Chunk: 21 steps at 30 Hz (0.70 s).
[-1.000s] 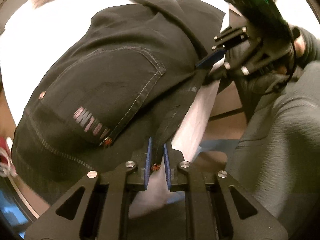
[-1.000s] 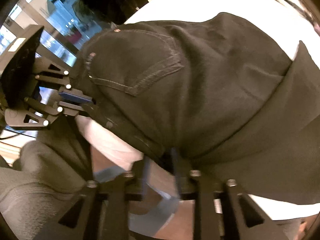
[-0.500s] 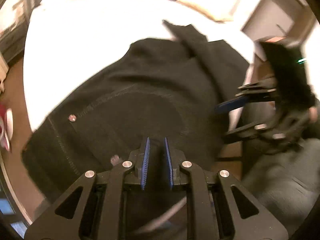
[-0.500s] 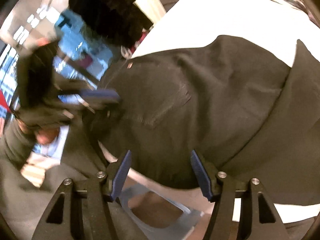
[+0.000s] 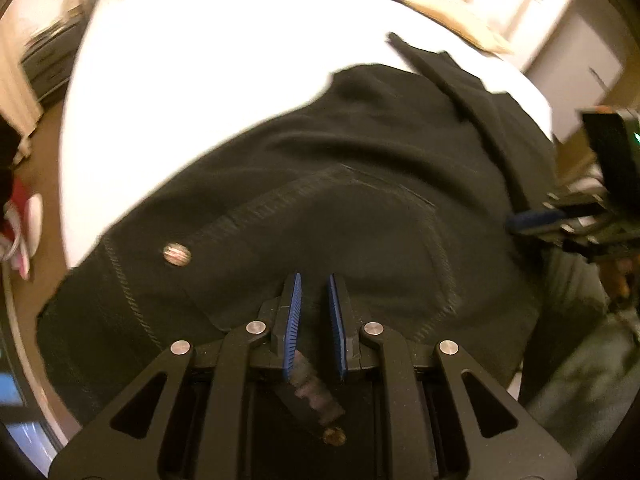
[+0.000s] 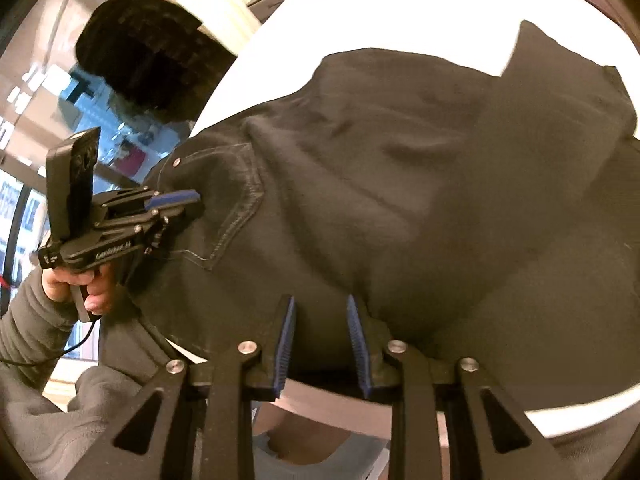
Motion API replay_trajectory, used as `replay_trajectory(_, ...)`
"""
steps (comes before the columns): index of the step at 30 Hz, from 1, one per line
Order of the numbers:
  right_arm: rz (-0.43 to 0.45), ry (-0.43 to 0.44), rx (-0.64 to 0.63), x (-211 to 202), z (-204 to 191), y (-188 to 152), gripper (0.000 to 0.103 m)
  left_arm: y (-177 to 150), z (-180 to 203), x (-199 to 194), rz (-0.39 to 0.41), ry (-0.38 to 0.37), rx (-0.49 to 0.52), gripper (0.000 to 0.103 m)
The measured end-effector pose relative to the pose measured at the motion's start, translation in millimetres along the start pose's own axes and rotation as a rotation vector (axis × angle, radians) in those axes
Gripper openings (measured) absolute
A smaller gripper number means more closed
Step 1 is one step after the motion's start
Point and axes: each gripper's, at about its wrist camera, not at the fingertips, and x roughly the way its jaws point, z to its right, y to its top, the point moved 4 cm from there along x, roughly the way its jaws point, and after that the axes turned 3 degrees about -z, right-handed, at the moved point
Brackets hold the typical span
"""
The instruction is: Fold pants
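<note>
The black pants (image 5: pixel 360 208) lie bunched across the lower and middle part of both views, on a white tabletop (image 5: pixel 192 72) whose bare surface fills the upper part of each frame. In the left wrist view the waist end hangs over the near edge; a back pocket with pale stitching sits at centre, a metal rivet (image 5: pixel 176 254) at its left corner. A leg edge runs as a dark strip toward the upper right, ending short of the far edge.

The left tool (image 5: pixel 315 312) hovers over the pocket area, its blue pads a narrow gap apart, with nothing visibly clamped between them. The right tool (image 6: pixel 320 344) sits at the near edge of the fabric, its pads spread wider, cloth showing between them but not pinched.

In the right wrist view the left tool (image 6: pixel 176 200) appears at the left, fingertips at the pocket corner, held by a hand (image 6: pixel 80 284).
</note>
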Motion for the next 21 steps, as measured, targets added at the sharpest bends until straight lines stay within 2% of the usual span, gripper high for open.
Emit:
replay_trajectory(1, 0.028, 0.007, -0.009, -3.7, -6.8, -2.1, 0.035, 5.1, 0.5, -5.7, 0.002, 0.022, -0.013, 0.015)
replay_trajectory(2, 0.061, 0.027, -0.029, -10.1, -12.7, 3.8, 0.044, 13.6, 9.2, -13.1, 0.027, 0.030, 0.001, 0.015)
replay_trajectory(3, 0.079, 0.045, -0.044, -11.4, -17.4, 9.0, 0.055, 22.8, 22.0, -20.4, 0.059, 0.014, 0.025, 0.015)
replay_trajectory(5, 0.072, 0.049, -0.070, 0.1, -25.4, 11.8, 0.063, 35.9, 38.9, -25.1, 0.086, -0.012, 0.036, 0.015)
replay_trajectory(7, 0.019, 0.014, -0.064, 20.8, -19.9, 7.7, 0.063, 44.8, 47.1, -14.7, 0.076, -0.022, 0.017, 0.015)
replay_trajectory(8, -0.004, -0.006, -0.044, 29.2, -13.3, 4.3, 0.061, 48.2, 48.2, -0.7, 0.054, -0.024, -0.004, 0.015)
replay_trajectory(9, 0.009, -0.002, -0.027, 27.6, -7.8, 0.4, 0.054, 48.8, 47.0, 14.4, 0.020, -0.025, -0.022, 0.015)
replay_trajectory(10, 0.019, 0.005, -0.017, 22.3, -4.6, -2.9, 0.054, 45.6, 42.7, 31.7, -0.024, -0.019, -0.047, 0.015)
replay_trajectory(13, 0.048, -0.039, 0.016, -4.8, 14.6, -16.3, 0.053, 43.0, 28.8, 41.1, -0.016, -0.103, -0.129, 0.015)
replay_trajectory(16, 0.129, -0.086, 0.102, -44.6, 44.4, -19.8, 0.059, 53.7, 33.9, 26.4, -0.002, -0.060, -0.137, 0.015)
replay_trajectory(19, 0.220, -0.079, 0.181, -72.3, 75.8, -4.0, 0.059, 74.0, 70.7, 6.1, 0.075, -0.186, -0.080, 0.015)
replay_trajectory(21, 0.243, -0.086, 0.212, -79.1, 86.9, 16.1, 0.059, 83.8, 88.1, 15.5, 0.070, -0.237, -0.064, 0.015)
